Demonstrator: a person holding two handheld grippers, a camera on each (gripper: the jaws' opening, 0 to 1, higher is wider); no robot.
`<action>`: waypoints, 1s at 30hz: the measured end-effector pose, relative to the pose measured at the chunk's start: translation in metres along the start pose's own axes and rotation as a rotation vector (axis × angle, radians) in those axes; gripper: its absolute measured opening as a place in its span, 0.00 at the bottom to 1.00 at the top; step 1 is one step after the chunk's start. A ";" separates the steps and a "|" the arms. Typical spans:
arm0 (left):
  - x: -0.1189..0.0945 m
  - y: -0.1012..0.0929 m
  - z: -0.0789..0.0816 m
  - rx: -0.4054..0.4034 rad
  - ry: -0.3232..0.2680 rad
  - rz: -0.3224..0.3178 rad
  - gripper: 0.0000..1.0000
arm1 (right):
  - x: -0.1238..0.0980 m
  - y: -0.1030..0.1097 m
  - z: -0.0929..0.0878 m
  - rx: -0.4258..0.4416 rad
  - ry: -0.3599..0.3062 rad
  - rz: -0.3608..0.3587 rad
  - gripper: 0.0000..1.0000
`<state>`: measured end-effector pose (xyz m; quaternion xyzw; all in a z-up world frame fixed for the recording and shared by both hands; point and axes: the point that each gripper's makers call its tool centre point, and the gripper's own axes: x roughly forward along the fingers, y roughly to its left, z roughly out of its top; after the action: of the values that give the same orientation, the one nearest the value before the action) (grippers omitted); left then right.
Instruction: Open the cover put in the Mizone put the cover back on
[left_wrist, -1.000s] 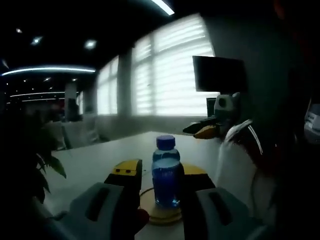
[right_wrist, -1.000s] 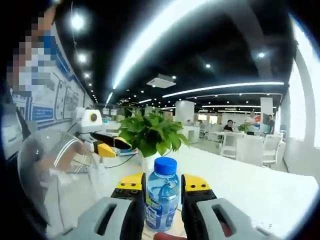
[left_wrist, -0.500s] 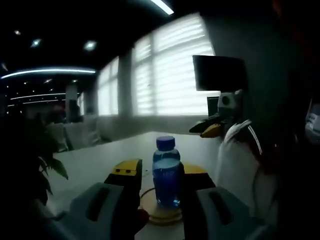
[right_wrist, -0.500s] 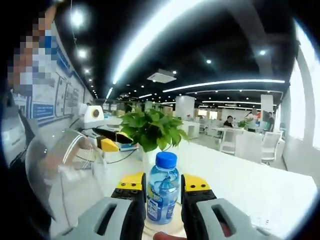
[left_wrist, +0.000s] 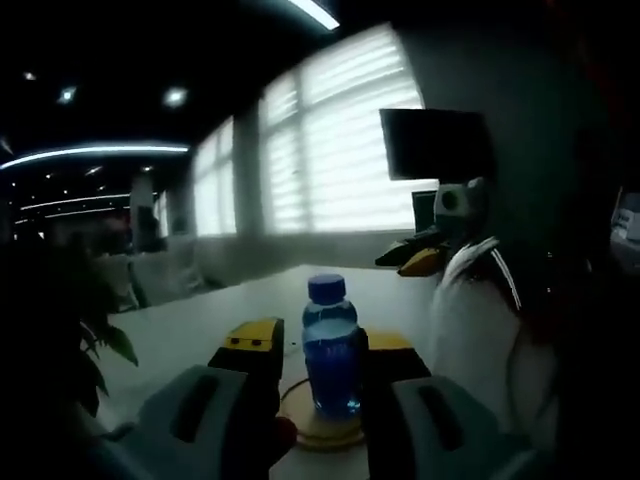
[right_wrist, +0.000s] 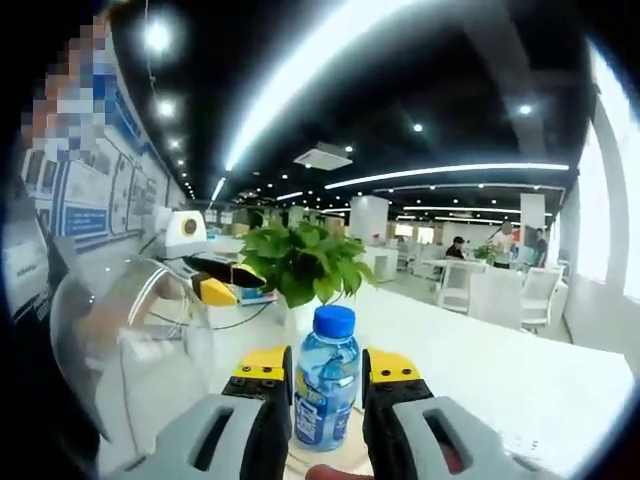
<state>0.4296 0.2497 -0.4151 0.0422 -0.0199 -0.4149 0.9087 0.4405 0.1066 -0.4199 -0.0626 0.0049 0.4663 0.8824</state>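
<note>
A clear Mizone bottle (left_wrist: 331, 350) with a blue cap stands upright on a round tan base (left_wrist: 322, 428). In the left gripper view it sits between the yellow-tipped jaws of my left gripper (left_wrist: 322, 345), with a slim gap on its left side. The right gripper view has the same bottle (right_wrist: 327, 385) on the base (right_wrist: 330, 458), framed closely by my right gripper (right_wrist: 326, 372), whose jaws stand about a bottle's width apart. A clear dome cover (right_wrist: 130, 350) hangs to the left, also seen as the cover (left_wrist: 480, 330). Another yellow-tipped gripper (right_wrist: 205, 285) sits by its top.
A potted green plant (right_wrist: 305, 268) stands on the white table (right_wrist: 500, 370) right behind the bottle. A dark monitor (left_wrist: 435, 145) and bright blinds lie beyond the table (left_wrist: 190, 325). A person stands close at the left (right_wrist: 40, 260). Chairs and people are far off.
Both views have shifted slightly with my hands, and the bottle looks a little smaller in the right gripper view. The bottle stays upright on the base. The dome stays beside it.
</note>
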 end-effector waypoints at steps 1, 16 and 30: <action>-0.002 0.000 0.002 -0.007 -0.006 0.004 0.21 | -0.001 0.000 0.001 0.001 -0.005 -0.007 0.20; -0.042 -0.006 -0.020 -0.150 -0.072 0.064 0.22 | -0.053 0.004 -0.017 0.158 -0.079 -0.081 0.20; -0.070 -0.033 -0.050 -0.125 -0.080 0.030 0.23 | -0.085 0.055 -0.053 0.051 -0.019 -0.018 0.23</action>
<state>0.3626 0.2842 -0.4678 -0.0317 -0.0308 -0.4030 0.9141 0.3503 0.0615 -0.4724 -0.0357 0.0077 0.4589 0.8877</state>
